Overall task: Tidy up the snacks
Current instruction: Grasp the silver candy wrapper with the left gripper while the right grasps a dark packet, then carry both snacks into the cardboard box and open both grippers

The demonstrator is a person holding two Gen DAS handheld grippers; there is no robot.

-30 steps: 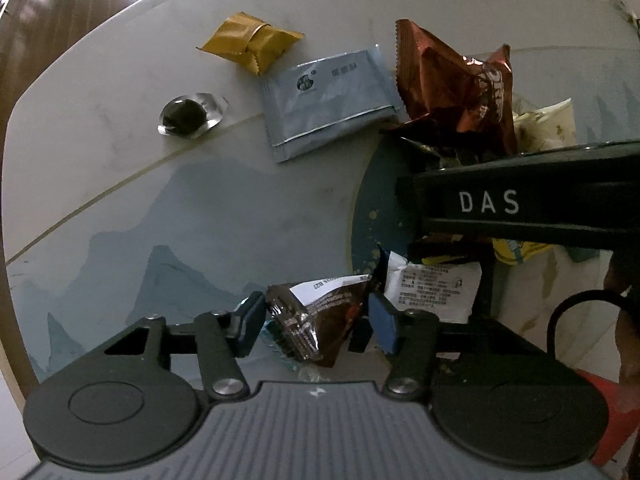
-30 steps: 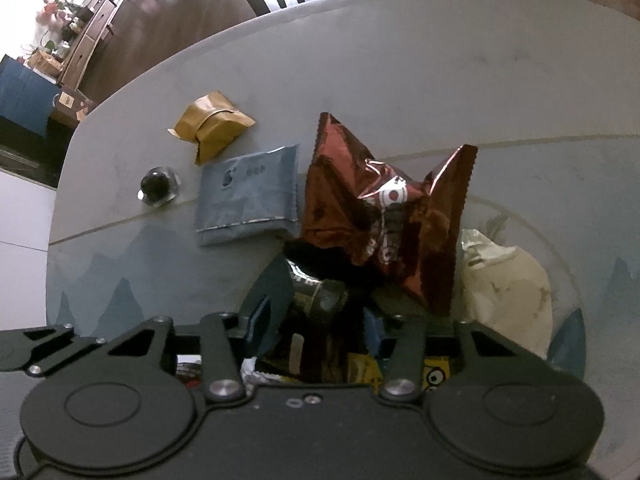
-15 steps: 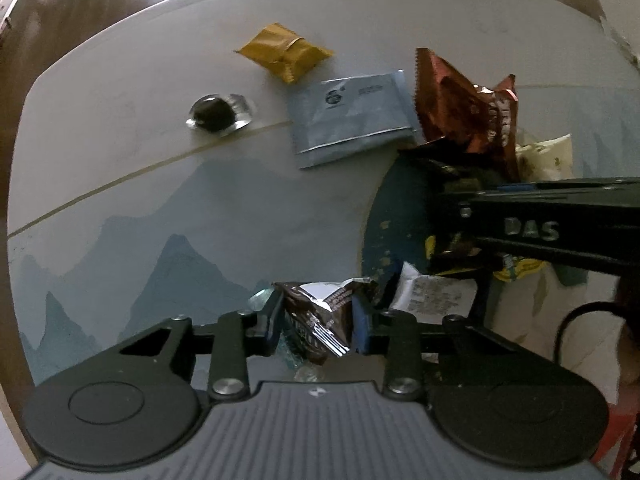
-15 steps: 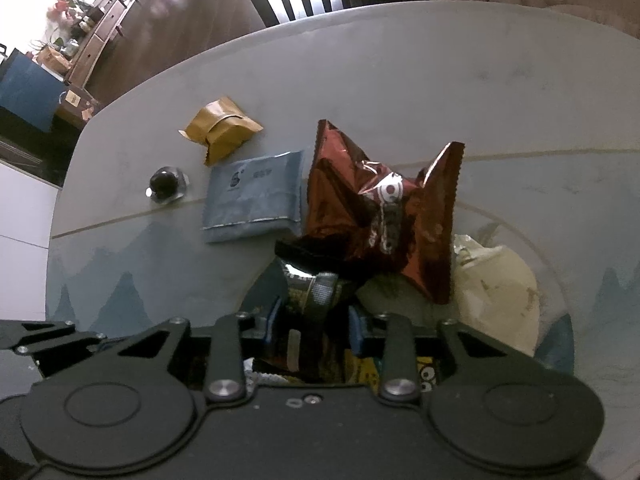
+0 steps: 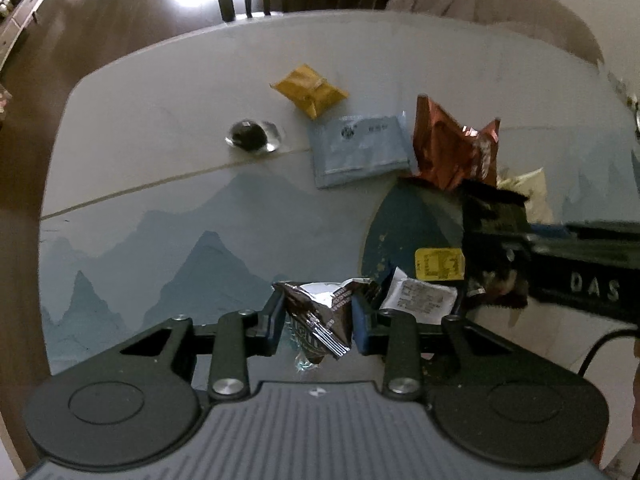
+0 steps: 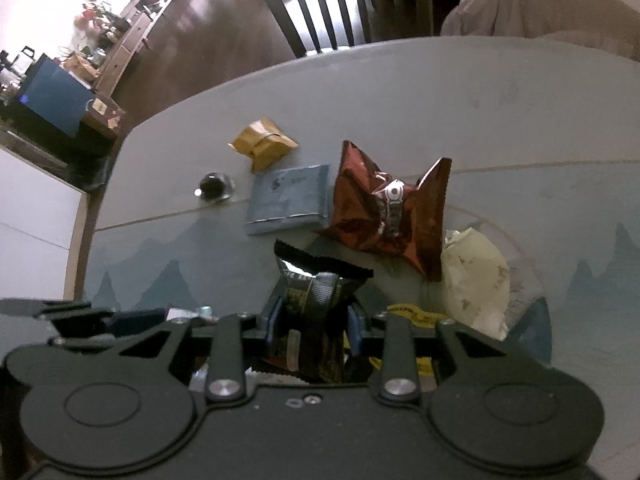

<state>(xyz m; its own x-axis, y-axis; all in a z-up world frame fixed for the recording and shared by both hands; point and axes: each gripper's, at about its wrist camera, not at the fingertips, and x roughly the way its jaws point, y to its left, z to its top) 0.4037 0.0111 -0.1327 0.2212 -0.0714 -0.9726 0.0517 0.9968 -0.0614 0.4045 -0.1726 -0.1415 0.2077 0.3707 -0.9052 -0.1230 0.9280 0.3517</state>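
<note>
My left gripper (image 5: pixel 318 316) is shut on a crumpled brown and silver snack packet (image 5: pixel 320 320), held above the table. My right gripper (image 6: pixel 314 320) is shut on a black snack packet (image 6: pixel 316 292) with a serrated top edge, also lifted. From the left wrist view, the right gripper (image 5: pixel 496 276) reaches in from the right with that dark packet (image 5: pixel 492 216). On the table lie a shiny red-brown bag (image 6: pixel 384 212), a grey-blue sachet (image 6: pixel 288 200), a yellow packet (image 6: pixel 262 148), a dark sweet in clear wrap (image 6: pixel 214 188) and a cream packet (image 6: pixel 476 280).
A white label packet (image 5: pixel 418 296) and a yellow packet (image 5: pixel 438 264) lie on the dark round plate (image 5: pixel 400 220). The table (image 5: pixel 180 200) has a mountain print. A dark chair (image 6: pixel 320 4) and a covered seat (image 6: pixel 540 12) stand beyond its far edge.
Both grippers closed on their packets and rose from the table. More of the table and the room behind shows in both views.
</note>
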